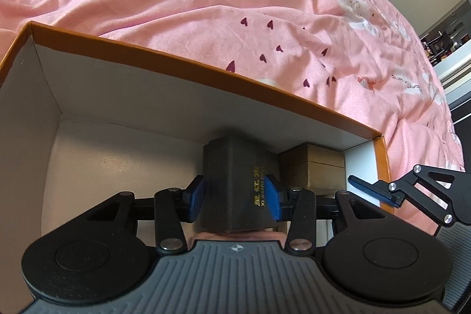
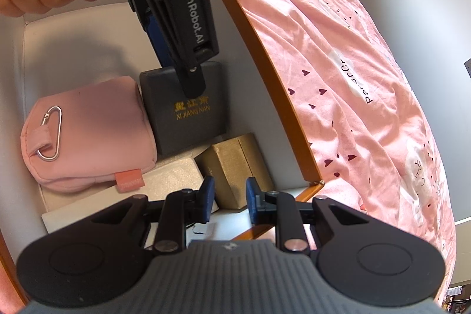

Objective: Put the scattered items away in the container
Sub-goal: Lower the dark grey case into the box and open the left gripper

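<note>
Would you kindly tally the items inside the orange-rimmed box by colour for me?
Dark grey: 1, the lettered box
Gold: 1, the small box
Pink: 1, the pouch
Pale, flat: 1, the case under the pouch
Total: 4 visible

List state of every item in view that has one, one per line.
orange-rimmed box: open, no lid on
dark grey box: closed, inside the container, between the left gripper pads
gold box: closed, inside
pink pouch: inside, lying on its side
right gripper: part open, empty
</note>
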